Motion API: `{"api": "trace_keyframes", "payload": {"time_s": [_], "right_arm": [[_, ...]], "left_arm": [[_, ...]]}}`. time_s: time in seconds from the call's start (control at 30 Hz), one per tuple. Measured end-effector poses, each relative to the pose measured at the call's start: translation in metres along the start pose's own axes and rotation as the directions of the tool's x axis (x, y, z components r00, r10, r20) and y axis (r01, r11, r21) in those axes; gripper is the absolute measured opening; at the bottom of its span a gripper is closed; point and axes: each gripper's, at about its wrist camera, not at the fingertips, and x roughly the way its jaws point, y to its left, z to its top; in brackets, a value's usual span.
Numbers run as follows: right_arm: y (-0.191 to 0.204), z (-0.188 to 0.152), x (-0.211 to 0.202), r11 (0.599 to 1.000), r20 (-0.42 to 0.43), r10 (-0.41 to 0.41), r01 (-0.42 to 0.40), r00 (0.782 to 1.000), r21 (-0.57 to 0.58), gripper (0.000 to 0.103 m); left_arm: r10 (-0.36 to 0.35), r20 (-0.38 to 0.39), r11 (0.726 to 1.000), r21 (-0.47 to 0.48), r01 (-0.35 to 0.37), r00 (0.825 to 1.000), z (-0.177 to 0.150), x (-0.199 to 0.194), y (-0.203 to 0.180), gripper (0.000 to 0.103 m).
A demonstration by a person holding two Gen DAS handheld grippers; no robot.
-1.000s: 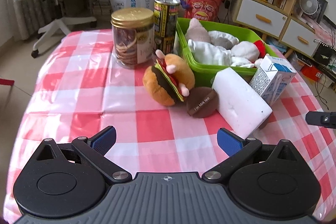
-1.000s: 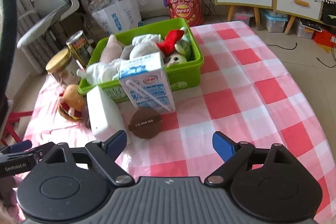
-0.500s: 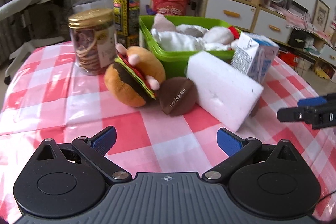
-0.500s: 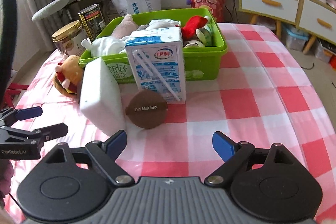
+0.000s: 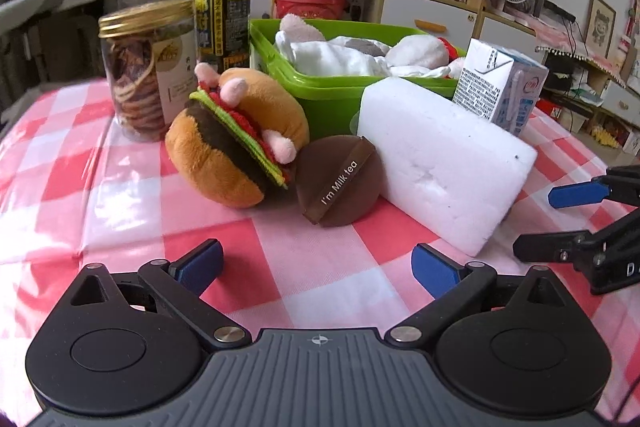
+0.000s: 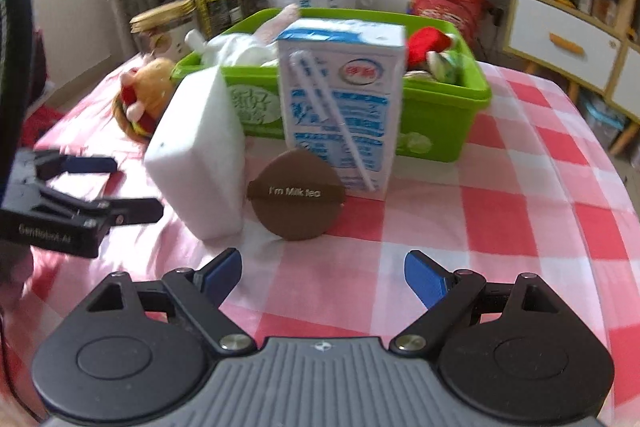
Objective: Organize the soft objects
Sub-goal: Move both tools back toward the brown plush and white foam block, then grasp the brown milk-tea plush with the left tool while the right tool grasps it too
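A plush hamburger [image 5: 236, 137] lies on the checked tablecloth, touching a brown "I'm Milk tea" puff [image 5: 339, 181] that leans on a white sponge block [image 5: 442, 163]. Behind them a green bin [image 5: 320, 95] holds several soft toys and white cloths. My left gripper [image 5: 316, 261] is open and empty, low over the cloth, just short of the puff. My right gripper [image 6: 323, 273] is open and empty, facing the puff [image 6: 296, 194] and the sponge [image 6: 200, 155] from the other side. The hamburger [image 6: 142, 101] shows at the left in the right wrist view. Each gripper shows in the other's view.
A milk carton [image 6: 340, 111] stands in front of the bin [image 6: 440, 115], behind the puff. A gold-lidded cookie jar [image 5: 144, 67] and a tall can [image 5: 222, 19] stand left of the bin. An office chair, shelves and drawers surround the table.
Both grippers have come lower and closer to the puff, sponge and hamburger. The objects have not moved. Both stay open.
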Motion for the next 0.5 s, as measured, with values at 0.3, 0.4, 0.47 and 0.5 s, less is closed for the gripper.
{"api": "trace_keyframes", "payload": {"time_s": [0.3,0.4,0.47,0.5], "right_arm": [[0.006,0.004,0.016,1.0,0.076,-0.007,0.009,0.997,-0.023,0.073],[0.007,0.005,0.018,0.999,0.089,-0.002,0.005,0.996,-0.037,0.071],[0.005,0.004,0.019,0.999,0.106,0.002,0.001,0.994,-0.032,0.071],[0.005,0.005,0.02,1.0,0.112,0.001,0.002,0.994,-0.03,0.07]], "left_arm": [[-0.012,0.041,0.999,0.053,0.01,0.999,0.009,0.014,-0.016,0.08],[0.0,0.046,0.999,0.049,-0.002,0.999,0.012,0.017,-0.018,0.076],[0.008,0.049,0.999,0.036,-0.009,0.999,0.014,0.018,-0.018,0.072],[0.013,0.052,1.0,0.026,-0.014,0.999,0.014,0.019,-0.017,0.071]]}}
